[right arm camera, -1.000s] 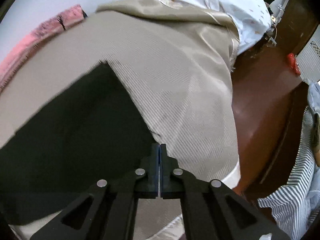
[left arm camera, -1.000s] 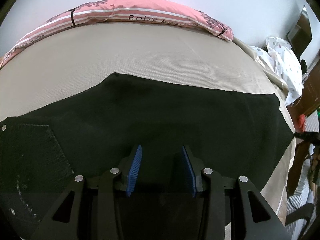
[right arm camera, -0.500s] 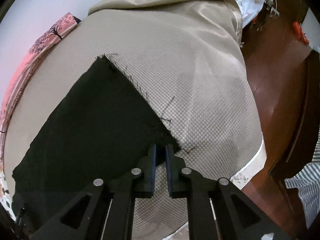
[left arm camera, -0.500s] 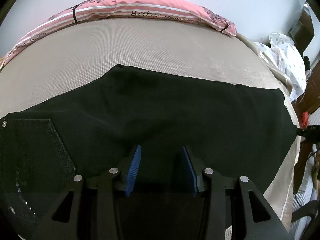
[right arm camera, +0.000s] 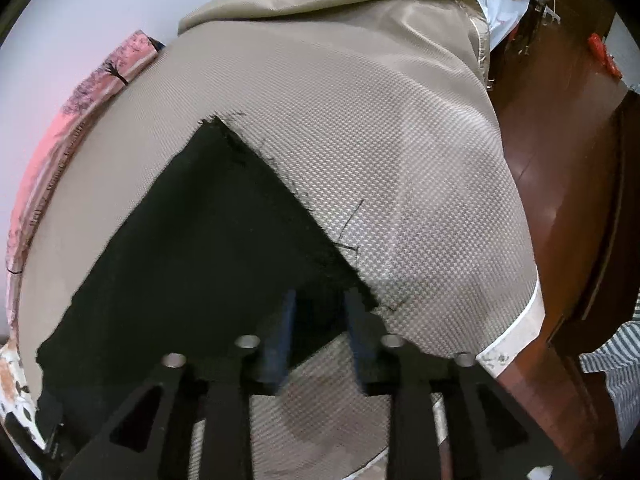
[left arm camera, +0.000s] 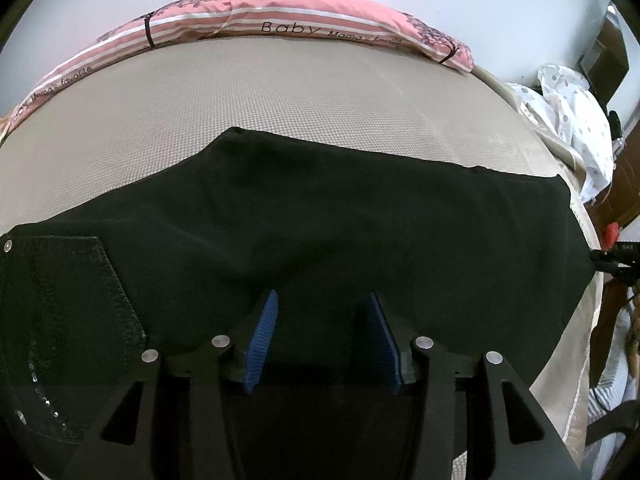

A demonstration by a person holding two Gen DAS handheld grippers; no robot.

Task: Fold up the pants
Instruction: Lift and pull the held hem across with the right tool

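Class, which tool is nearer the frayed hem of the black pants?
Right. The right tool straddles the frayed hem corner, its jaws having just been opening. The left tool hangs over the black pants beside the back pocket.

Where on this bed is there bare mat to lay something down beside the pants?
Free: the wide strip of tan mat between the black pants and the pink pillow, and the mat past the frayed hem toward the bed's edge. Crowded: the corner with the spotted white bedding.
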